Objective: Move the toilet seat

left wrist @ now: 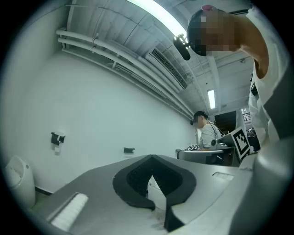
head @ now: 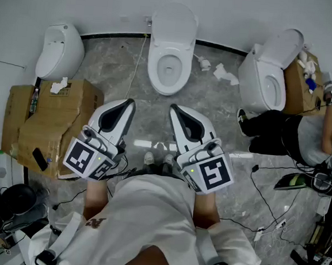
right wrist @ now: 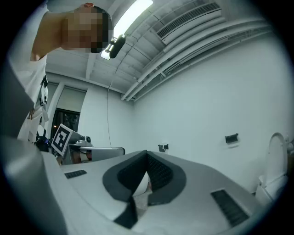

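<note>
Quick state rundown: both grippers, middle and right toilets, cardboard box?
left gripper, fingers shut, nothing between them
right gripper, fingers shut, nothing between them
middle toilet, lid up, bowl open
right toilet, lid up, bowl open
cardboard box, top closed, crumpled

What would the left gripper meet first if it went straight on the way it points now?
Probably the middle toilet, most likely its raised lid. The left gripper tilts upward, so it might pass over to the white wall. Depth is unclear.
</note>
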{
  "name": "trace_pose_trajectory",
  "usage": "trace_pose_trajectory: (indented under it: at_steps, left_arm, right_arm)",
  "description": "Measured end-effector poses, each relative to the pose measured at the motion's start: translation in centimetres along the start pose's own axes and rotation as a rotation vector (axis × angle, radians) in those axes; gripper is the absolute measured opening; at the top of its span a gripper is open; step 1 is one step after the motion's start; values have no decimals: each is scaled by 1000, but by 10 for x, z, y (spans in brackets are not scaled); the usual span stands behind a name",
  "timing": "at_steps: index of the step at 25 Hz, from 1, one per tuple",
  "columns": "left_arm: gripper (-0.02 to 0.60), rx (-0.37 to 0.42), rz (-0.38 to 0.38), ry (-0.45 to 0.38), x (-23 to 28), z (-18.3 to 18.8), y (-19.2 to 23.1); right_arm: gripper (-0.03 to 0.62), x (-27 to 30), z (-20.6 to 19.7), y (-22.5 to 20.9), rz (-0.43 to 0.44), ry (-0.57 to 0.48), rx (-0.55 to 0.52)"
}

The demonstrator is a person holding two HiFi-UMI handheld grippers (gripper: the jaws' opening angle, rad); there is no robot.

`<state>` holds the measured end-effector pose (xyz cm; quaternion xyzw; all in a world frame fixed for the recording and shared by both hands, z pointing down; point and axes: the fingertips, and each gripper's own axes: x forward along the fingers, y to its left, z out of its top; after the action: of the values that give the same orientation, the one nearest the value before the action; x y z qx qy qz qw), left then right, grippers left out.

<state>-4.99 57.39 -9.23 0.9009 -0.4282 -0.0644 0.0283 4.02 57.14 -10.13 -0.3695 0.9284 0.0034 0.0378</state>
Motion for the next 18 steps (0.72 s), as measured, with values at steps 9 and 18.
trace_pose_trajectory:
  at_steps: [9, 18]
  left_arm:
    - [0, 19, 8, -2, -3, 6, -20]
    - [0, 18, 26, -3, 3, 3, -32]
  right_arm:
    - [3, -15, 9, 2, 13, -27, 1]
    - [5, -31, 9, -9, 13, -36, 0]
